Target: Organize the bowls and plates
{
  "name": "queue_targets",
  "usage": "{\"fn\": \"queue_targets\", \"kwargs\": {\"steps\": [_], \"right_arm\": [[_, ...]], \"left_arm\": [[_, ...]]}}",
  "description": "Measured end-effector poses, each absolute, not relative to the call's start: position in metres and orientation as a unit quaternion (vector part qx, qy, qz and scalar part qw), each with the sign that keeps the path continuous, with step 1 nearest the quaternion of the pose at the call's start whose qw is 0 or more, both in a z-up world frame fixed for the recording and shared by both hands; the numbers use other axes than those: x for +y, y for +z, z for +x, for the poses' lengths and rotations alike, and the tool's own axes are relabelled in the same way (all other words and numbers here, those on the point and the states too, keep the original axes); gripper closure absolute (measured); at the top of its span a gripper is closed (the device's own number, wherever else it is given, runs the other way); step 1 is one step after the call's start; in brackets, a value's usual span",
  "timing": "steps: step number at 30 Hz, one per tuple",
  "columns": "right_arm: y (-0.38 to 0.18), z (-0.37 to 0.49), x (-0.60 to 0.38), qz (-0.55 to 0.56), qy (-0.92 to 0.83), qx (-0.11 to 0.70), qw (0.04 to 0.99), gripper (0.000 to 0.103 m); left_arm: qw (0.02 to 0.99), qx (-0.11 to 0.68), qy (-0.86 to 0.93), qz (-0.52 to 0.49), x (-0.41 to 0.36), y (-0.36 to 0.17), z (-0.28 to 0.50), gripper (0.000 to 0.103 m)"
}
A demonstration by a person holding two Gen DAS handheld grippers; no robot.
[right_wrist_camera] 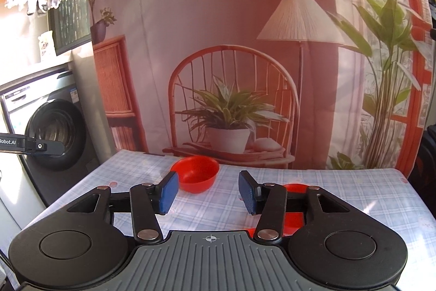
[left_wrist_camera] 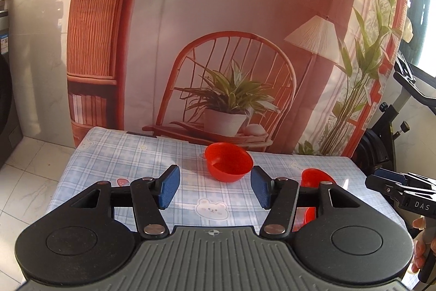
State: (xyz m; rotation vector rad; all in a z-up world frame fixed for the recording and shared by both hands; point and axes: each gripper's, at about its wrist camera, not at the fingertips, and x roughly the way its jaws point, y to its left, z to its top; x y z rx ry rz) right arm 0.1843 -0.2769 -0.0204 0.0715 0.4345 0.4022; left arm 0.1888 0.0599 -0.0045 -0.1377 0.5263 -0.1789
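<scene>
Table: covered with a blue-and-white plaid cloth (left_wrist_camera: 141, 162) printed with small bears, seen from both wrist views; a printed backdrop (left_wrist_camera: 218, 18) of a chair, lamp and potted plants hangs right behind its far edge.
Red bowl: upright on the cloth toward the far middle of the table (left_wrist_camera: 229, 161), also in the right wrist view (right_wrist_camera: 195, 177); it stands free, nothing touching it, beyond the tips of both claws.
Other red pieces: more red dishware (left_wrist_camera: 316, 177) lies to the right of the bowl, closer to the camera, mostly hidden behind the left claw's right linkage; in the right wrist view the same red ware (right_wrist_camera: 295, 188) shows behind that claw's right finger, with more red under the linkage. Plate or bowl, cannot tell, too much is covered.
Left gripper: (left_wrist_camera: 215, 188) held above the table, tilted down a little, blue pads about half apart, nothing between them; the cloth shows through the gap.
Right gripper: (right_wrist_camera: 208, 191) same pose above the cloth, pads parted about halfway, gap empty; the bowl sits past its left pad. Its tip also enters the left wrist view at the right edge (left_wrist_camera: 381, 182), with part of a hand (left_wrist_camera: 421, 244) below it.
Surroundings: washing machine (right_wrist_camera: 54, 132) to the left of the table, tiled floor (left_wrist_camera: 27, 182) below, exercise bike (left_wrist_camera: 395, 113) at far right.
</scene>
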Motion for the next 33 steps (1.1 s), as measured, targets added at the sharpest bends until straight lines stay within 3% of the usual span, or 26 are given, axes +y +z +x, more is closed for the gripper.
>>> {"fn": "queue_targets", "kwargs": {"steps": [11,20,33], "right_arm": [[-0.023,0.259,-0.241,0.02,0.215,0.238,0.947,0.05],[-0.069,0.344,-0.205,0.02,0.217,0.306,0.927,0.051],[-0.143,0.423,-0.18,0.036,0.19,0.387,0.902,0.067]], "left_arm": [[0.963,0.253,-0.08,-0.049,0.05,-0.009,0.259,0.043],[0.95,0.303,-0.078,-0.01,0.028,-0.058,0.349,0.043],[0.926,0.366,-0.088,-0.024,0.012,-0.135,0.418,0.043]]}}
